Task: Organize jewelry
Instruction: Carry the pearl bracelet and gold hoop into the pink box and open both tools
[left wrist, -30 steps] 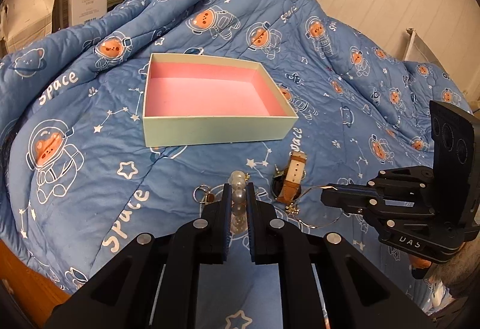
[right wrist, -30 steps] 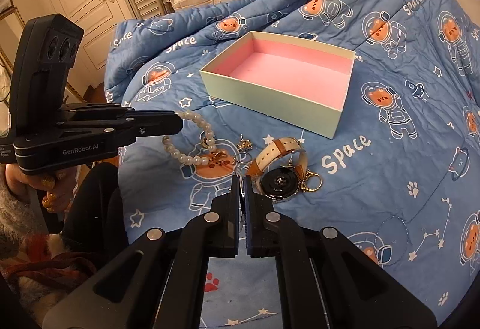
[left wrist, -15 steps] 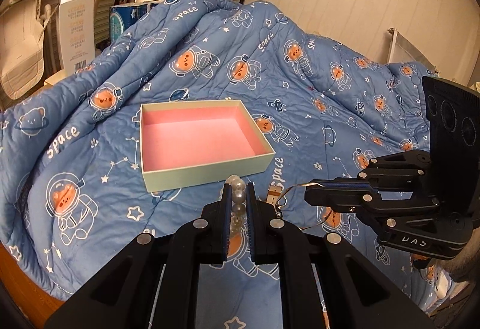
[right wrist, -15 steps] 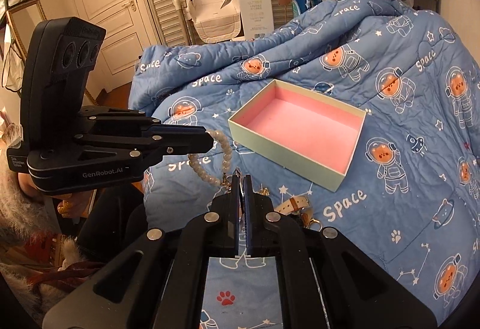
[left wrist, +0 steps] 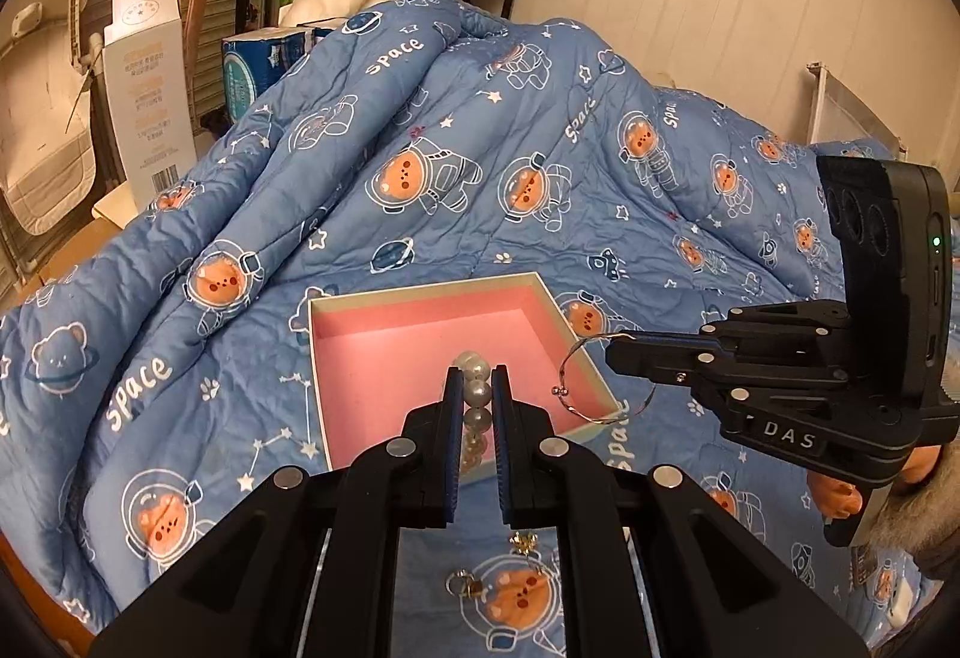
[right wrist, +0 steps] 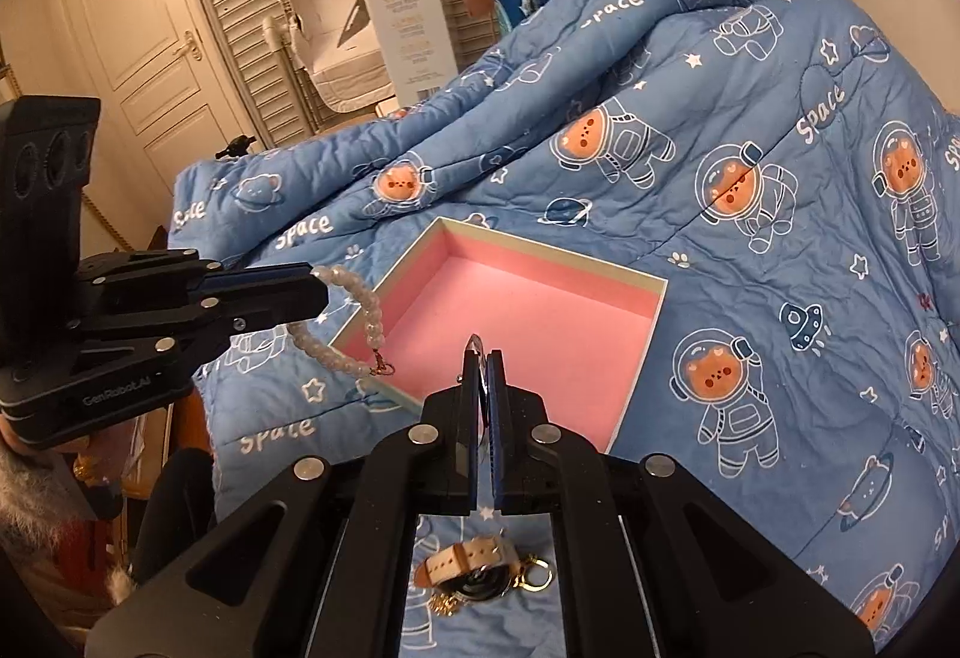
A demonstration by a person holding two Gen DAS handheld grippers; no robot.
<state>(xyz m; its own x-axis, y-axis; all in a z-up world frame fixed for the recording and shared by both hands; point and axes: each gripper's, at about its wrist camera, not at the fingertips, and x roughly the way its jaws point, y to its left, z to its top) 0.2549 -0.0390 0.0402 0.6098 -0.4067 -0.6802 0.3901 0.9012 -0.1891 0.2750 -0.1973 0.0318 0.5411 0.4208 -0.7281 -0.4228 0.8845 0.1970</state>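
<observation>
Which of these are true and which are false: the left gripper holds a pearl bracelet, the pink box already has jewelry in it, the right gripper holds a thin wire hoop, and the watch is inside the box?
1. The left gripper holds a pearl bracelet. True.
2. The pink box already contains jewelry. False: its floor is bare.
3. The right gripper holds a thin wire hoop. True.
4. The watch lies inside the box. False: it lies on the blue quilt, outside the box.
</observation>
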